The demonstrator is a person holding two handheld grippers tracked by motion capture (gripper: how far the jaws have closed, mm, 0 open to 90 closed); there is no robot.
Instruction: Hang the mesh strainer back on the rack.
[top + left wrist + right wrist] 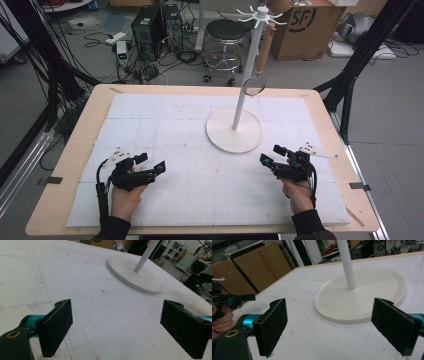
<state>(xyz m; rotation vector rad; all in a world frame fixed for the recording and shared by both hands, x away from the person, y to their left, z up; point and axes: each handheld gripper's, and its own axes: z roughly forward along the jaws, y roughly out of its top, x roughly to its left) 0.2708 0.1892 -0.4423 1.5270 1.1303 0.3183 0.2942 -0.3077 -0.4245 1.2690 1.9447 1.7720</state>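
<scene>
A white rack with a round base [234, 131] and a tall pole [248, 70] stands right of centre on the white mat. A small wire strainer [254, 86] with a wooden handle hangs from one of the hooks at its top. My left gripper [151, 162] rests low at the front left, open and holding nothing. My right gripper [271, 154] is at the front right, just short of the base, also open with nothing in it. In the left gripper view the gripper [117, 330] points across bare mat toward the base [135, 275]. In the right gripper view the gripper [332, 325] faces the base [362, 292] close up.
The white foam mat [165, 120] covers a wooden table [80, 130]. Behind the table are a stool [226, 31], a cardboard box [305, 25], computer towers [150, 25] and floor cables. The other hand with its gripper [227, 301] appears at the left of the right gripper view.
</scene>
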